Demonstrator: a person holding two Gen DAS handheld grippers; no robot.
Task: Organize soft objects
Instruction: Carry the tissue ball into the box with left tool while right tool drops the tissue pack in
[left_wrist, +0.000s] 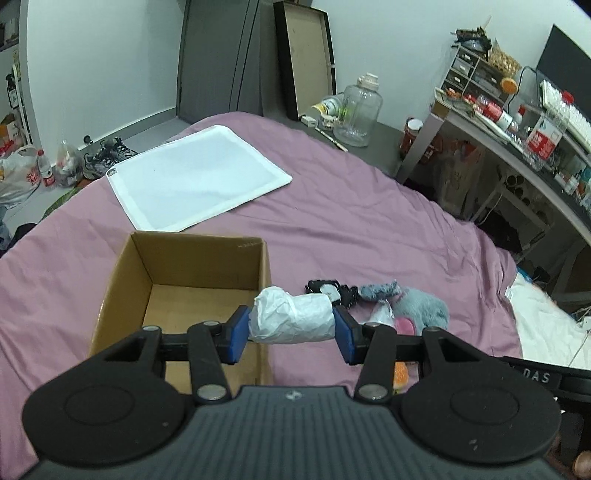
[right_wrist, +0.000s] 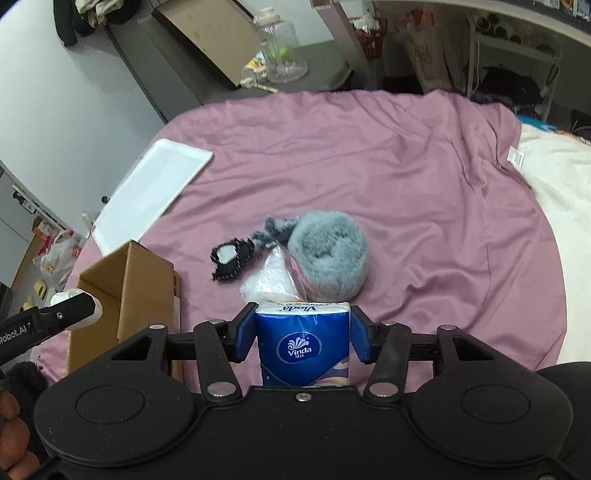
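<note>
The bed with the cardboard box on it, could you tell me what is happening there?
A person is sorting soft things on the purple bedspread. The left hand-held gripper grips a white crumpled bundle at the open cardboard box. The right hand-held gripper grips a blue Vinda tissue pack. A grey fluffy item lies on the bed.

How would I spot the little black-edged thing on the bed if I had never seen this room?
Start at the pink bedspread and find the open cardboard box. Just right of it lies a small pile led by a fluffy grey plush. The black-trimmed item sits at the pile's left edge, flat, white-centred, with a jagged black border.
</note>
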